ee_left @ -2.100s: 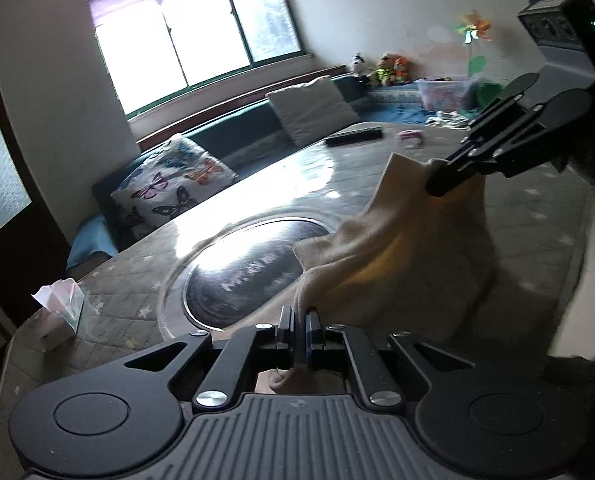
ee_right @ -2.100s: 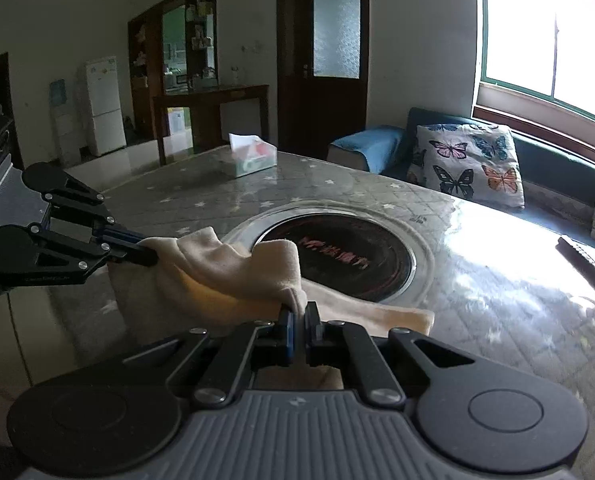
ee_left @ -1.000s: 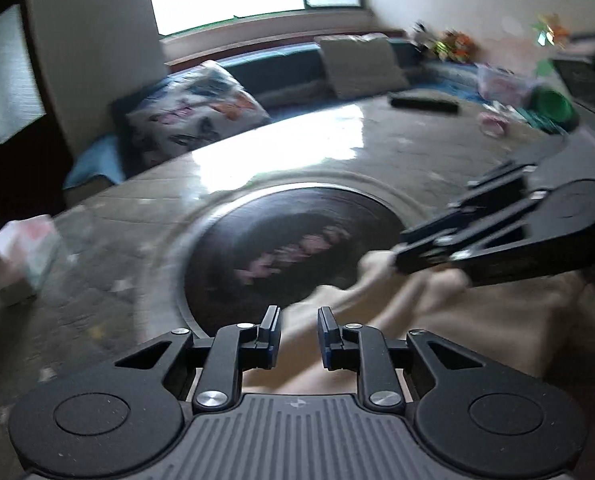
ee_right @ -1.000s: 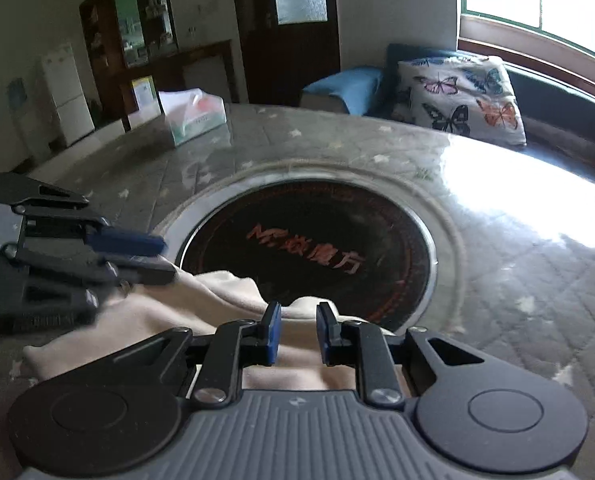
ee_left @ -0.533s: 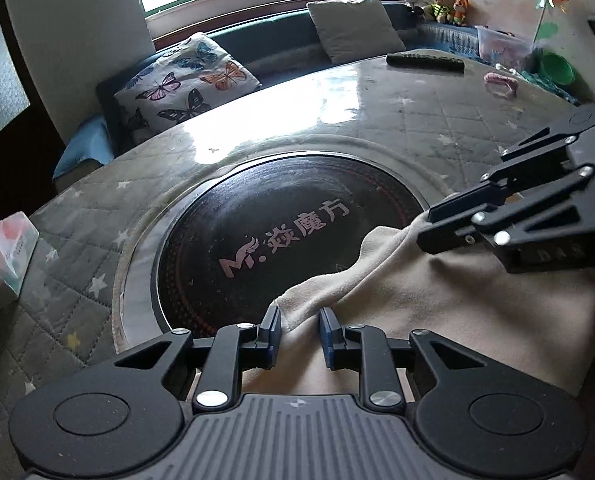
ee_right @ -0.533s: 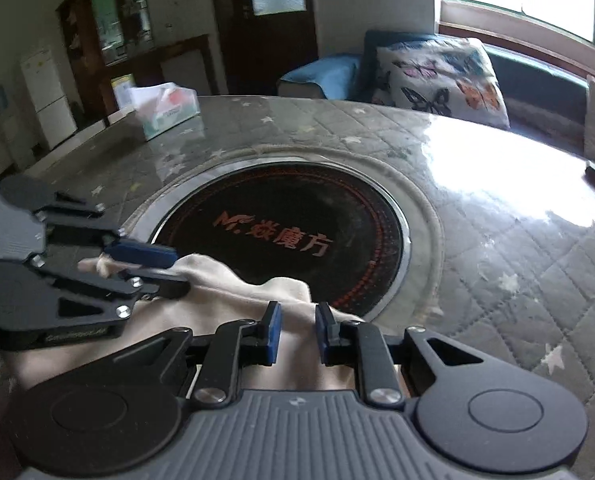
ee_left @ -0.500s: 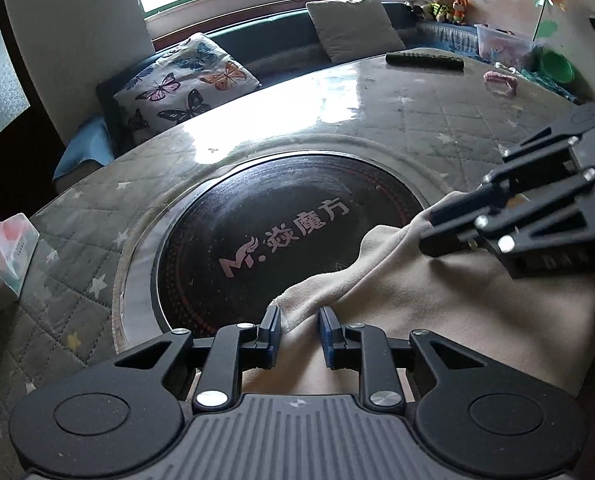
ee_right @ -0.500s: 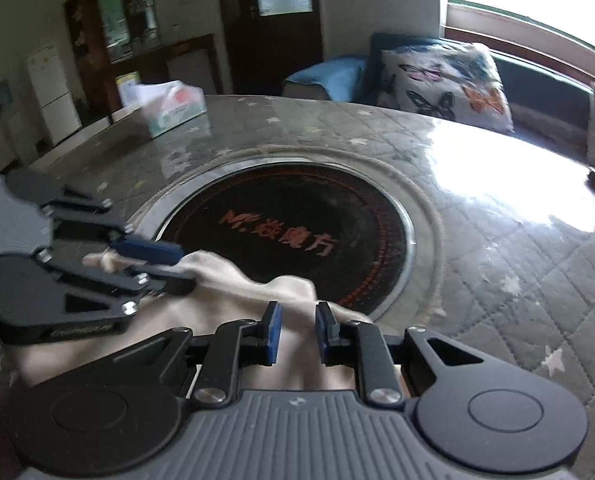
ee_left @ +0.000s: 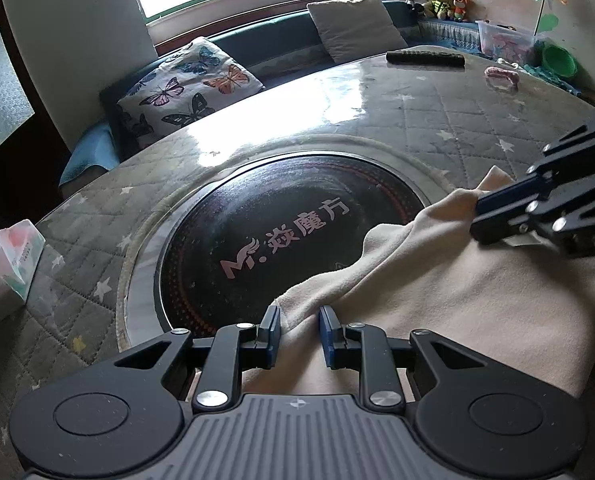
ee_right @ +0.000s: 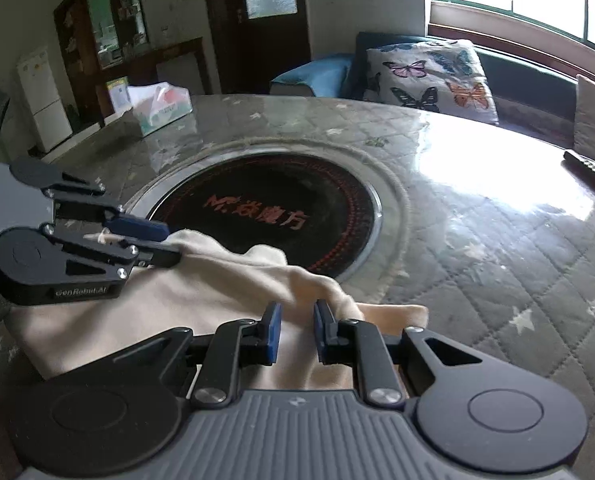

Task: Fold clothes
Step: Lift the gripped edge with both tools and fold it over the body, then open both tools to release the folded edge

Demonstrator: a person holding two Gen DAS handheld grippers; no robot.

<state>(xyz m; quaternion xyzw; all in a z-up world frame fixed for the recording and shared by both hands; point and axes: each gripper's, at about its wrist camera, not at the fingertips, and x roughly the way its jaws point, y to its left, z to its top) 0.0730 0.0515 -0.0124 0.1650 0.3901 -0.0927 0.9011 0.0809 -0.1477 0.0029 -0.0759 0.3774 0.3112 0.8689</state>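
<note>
A cream cloth (ee_left: 457, 292) lies folded on the near edge of the round table, its far edge lapping onto the black centre disc (ee_left: 281, 240). My left gripper (ee_left: 299, 330) is open, its blue pads either side of a raised fold at the cloth's left corner. My right gripper (ee_right: 296, 322) is open over the cloth (ee_right: 201, 300) at its right corner. Each gripper shows in the other's view: the right (ee_left: 481, 218) and the left (ee_right: 169, 246), both low over the cloth's far edge.
The table has a grey quilted cover (ee_left: 457, 120) under a glossy sheet. A tissue box (ee_left: 9, 256) stands at the left edge, a remote (ee_left: 425, 57) and a pink item (ee_left: 501, 76) at the far right. A sofa with a butterfly cushion (ee_right: 429, 76) lies beyond.
Both grippers lowered the lifted cloth onto the table and opened, letting it go about one second ago. Since then they have barely moved.
</note>
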